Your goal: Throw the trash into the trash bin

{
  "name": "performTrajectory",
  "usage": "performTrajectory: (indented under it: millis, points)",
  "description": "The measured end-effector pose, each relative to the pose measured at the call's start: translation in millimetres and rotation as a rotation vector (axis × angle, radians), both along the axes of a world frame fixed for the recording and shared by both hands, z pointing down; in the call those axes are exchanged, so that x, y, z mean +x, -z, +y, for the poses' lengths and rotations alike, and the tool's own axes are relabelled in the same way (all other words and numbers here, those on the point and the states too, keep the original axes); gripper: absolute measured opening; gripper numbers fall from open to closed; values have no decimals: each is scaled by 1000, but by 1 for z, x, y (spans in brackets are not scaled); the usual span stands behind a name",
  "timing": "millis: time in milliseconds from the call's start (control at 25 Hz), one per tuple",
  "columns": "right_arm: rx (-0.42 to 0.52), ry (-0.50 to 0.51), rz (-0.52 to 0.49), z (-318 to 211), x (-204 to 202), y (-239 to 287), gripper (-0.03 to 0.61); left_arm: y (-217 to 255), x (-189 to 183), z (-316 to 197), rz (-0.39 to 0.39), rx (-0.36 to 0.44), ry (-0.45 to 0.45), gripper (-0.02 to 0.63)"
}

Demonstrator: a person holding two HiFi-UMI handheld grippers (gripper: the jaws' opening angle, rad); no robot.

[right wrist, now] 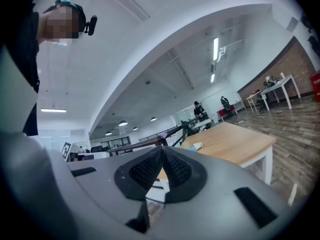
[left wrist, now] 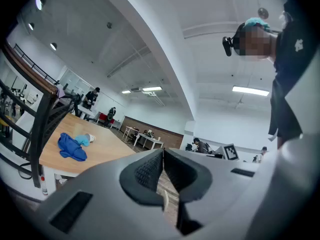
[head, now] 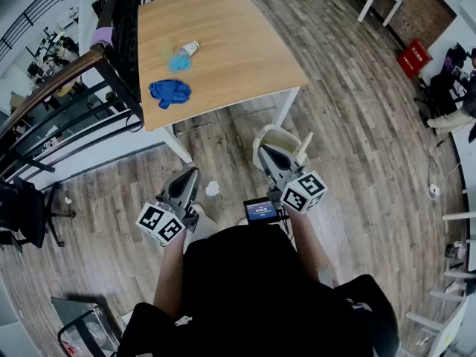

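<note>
Both claws idle. The left gripper (head: 189, 174) has its pads pressed flat together with nothing between them. The right gripper (head: 266, 150) is the same, closed and empty. Both are held level and low in front of the body, pointing toward the table (head: 238, 21). I read that as a carry or standby pose, not a grasp, with jaws kept shut so nothing snags on approach. No trash is in hand yet. The blue crumpled cloth (head: 169, 92), possibly a glove, lies near the table's near-left edge, close to the railing (head: 67, 88). The small capped bottle (head: 190, 48) sits further in, with a pale blue wad (head: 178, 62) touching it. The white scrap (head: 213, 188) is on the floor just ahead of the left gripper, between the two tools. The trash bin (head: 271, 130) stands on the floor by the table's near-right leg, top open, and the right gripper's nose hangs over it. That bin spot likely keeps the carry from tabletop to drop short. Task looks barely started, if at all. My guess is the left takes the floor scrap or the cloth, since it's the closer side. Either claw has to open before any pick. The cloth is limp, so pinch a fold. The bottle may roll if nudged.
</note>
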State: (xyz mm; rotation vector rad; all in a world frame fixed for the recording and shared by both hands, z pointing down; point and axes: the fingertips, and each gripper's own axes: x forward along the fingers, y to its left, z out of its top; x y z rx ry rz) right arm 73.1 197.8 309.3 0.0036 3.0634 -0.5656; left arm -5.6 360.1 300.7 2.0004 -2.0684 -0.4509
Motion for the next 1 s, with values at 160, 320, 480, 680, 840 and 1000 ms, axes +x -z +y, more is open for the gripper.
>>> performTrajectory:
  millis: [160, 320, 480, 680, 840, 1000]
  points:
    - [-13, -20, -19, -17, -11, 5, -2, -2, 2, -14, -6, -21, -31, 12]
    - [-3, 3, 5, -17, -26, -5, -2, -13, -6, -32, 13, -34, -56, 12]
    - [73, 4, 57, -32, -50, -15, -2, -26, -45, -61, 5, -40, -41, 12]
    - [62, -64, 106, -85, -94, -29, -2, -41, -114, -113, 28, -18, -16, 12]
    - [69, -101, 112, -133, -156, -20, -2, -35, -178, -158, 52, -13, -28, 13]
    - [72, -88, 95, -165, -233, -1, -2, -21, -244, -191, 50, -8, -52, 12]
